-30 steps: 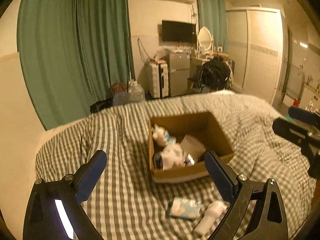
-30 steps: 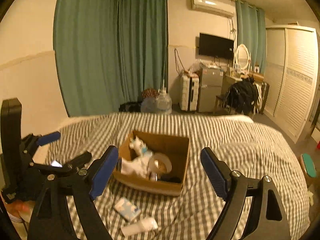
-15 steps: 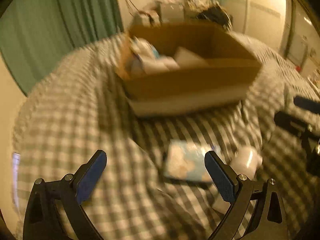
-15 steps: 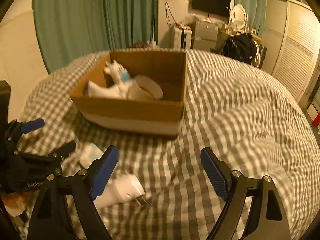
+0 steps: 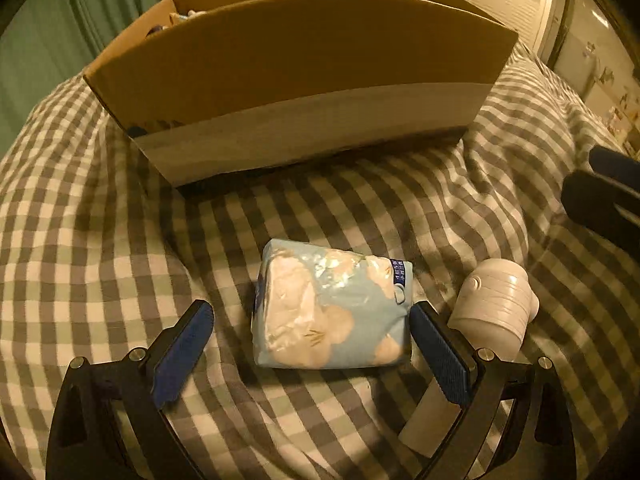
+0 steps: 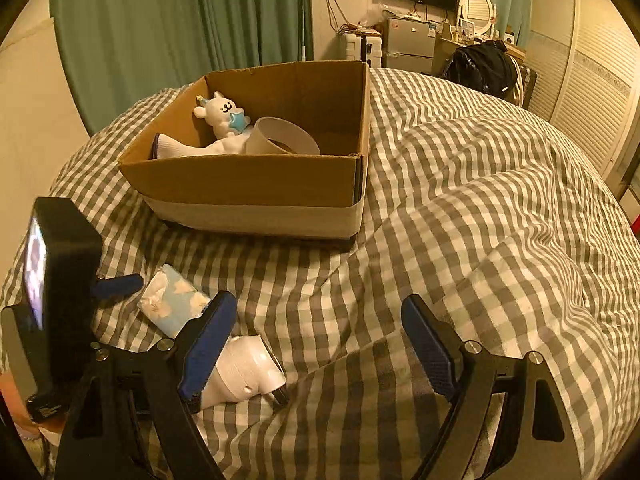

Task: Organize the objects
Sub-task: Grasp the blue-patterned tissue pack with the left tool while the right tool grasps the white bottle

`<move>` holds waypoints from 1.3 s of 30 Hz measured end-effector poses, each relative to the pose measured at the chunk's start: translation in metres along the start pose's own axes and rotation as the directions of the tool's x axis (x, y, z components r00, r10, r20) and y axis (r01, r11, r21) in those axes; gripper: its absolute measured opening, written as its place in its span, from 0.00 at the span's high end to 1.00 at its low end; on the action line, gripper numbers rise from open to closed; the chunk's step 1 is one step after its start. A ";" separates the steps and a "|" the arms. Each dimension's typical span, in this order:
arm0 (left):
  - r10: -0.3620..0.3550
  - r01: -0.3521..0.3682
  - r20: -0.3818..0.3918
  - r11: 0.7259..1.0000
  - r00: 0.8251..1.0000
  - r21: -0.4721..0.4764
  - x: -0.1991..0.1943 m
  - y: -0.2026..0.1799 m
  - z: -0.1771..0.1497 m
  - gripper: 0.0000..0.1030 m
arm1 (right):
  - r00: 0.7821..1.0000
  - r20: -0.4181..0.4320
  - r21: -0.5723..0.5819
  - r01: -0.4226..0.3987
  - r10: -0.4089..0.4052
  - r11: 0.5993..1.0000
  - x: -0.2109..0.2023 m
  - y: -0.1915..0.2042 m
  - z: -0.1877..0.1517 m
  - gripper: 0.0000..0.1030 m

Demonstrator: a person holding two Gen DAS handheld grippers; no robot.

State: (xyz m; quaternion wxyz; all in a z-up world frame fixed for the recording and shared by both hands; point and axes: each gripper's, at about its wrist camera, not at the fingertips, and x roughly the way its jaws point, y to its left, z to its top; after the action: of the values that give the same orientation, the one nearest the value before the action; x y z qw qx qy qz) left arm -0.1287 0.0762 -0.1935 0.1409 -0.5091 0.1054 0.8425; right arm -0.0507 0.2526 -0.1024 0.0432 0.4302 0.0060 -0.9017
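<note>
Left gripper (image 5: 310,344), jaws spread wide, straddles the tissue pack (image 5: 332,308) lying on the checked bedspread (image 5: 100,240); the right-hand pad appears to touch the pack, the other stands apart. Right gripper (image 6: 320,340), jaws likewise apart, holds nothing; a white bottle (image 6: 244,372) lies beside its left finger. Beyond both sits the cardboard box (image 6: 256,184).

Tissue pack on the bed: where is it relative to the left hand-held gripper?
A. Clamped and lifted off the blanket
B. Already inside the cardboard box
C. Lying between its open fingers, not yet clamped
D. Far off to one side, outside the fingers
C. In the left wrist view the tissue pack lies on the checked blanket between the spread fingers of the left hand-held gripper, in front of the cardboard box.
</note>
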 end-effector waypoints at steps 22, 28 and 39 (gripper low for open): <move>0.059 -0.040 0.203 0.994 0.977 -0.098 -0.065 0.029 -0.008 0.43 | 0.991 -0.132 -0.075 -0.007 -0.003 0.997 0.015 0.040 -0.020 0.18; 0.070 -0.045 0.226 0.993 0.972 -0.114 -0.074 0.029 -0.011 0.43 | 0.977 -0.214 -0.116 -0.035 0.009 0.993 0.038 0.058 -0.028 0.18; 0.077 -0.048 0.225 0.990 0.971 -0.131 -0.081 0.039 -0.017 0.43 | 0.962 -0.272 -0.206 -0.028 -0.030 0.978 0.060 0.078 -0.039 0.33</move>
State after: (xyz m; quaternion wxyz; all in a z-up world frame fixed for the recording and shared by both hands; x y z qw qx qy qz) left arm -0.0919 0.0235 -0.1284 0.0935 -0.4127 0.0515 0.9046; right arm -0.0517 0.1723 -0.1714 0.0864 0.5438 0.1064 -0.8280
